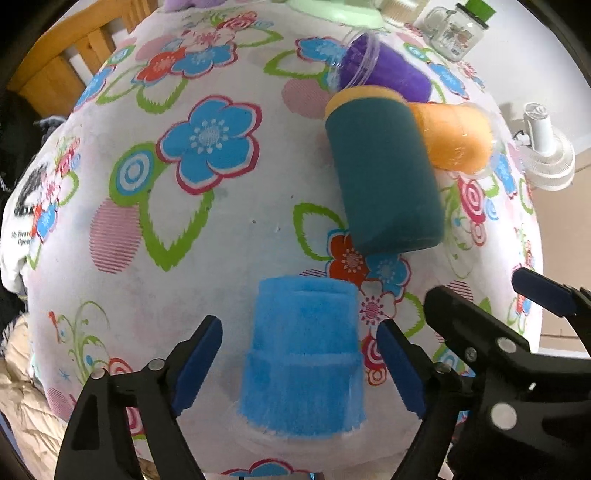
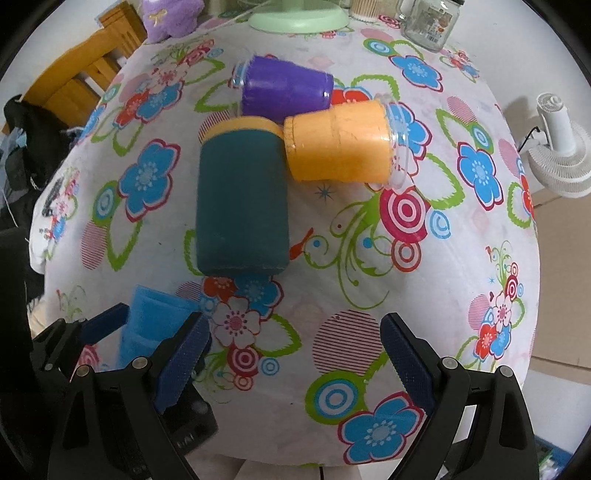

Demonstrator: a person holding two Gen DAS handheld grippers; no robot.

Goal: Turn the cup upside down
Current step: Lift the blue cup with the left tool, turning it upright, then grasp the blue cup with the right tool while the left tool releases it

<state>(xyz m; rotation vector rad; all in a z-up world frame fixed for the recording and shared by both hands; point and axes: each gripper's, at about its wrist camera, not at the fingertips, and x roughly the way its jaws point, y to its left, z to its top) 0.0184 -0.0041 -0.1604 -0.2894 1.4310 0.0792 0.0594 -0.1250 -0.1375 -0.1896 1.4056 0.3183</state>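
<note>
A blue cup stands upside down on the flowered tablecloth, rim down, between the fingers of my left gripper, which is open and not touching it. The cup also shows in the right wrist view, behind my right gripper's left finger. A dark teal cup with a yellow end lies on its side, as do an orange cup and a purple cup; all three touch. They show in the right wrist view: teal, orange, purple. My right gripper is open and empty over the cloth.
A glass jar with a green lid and a pale green stand base sit at the table's far edge. A white fan stands off the right side. A wooden chair is at the far left.
</note>
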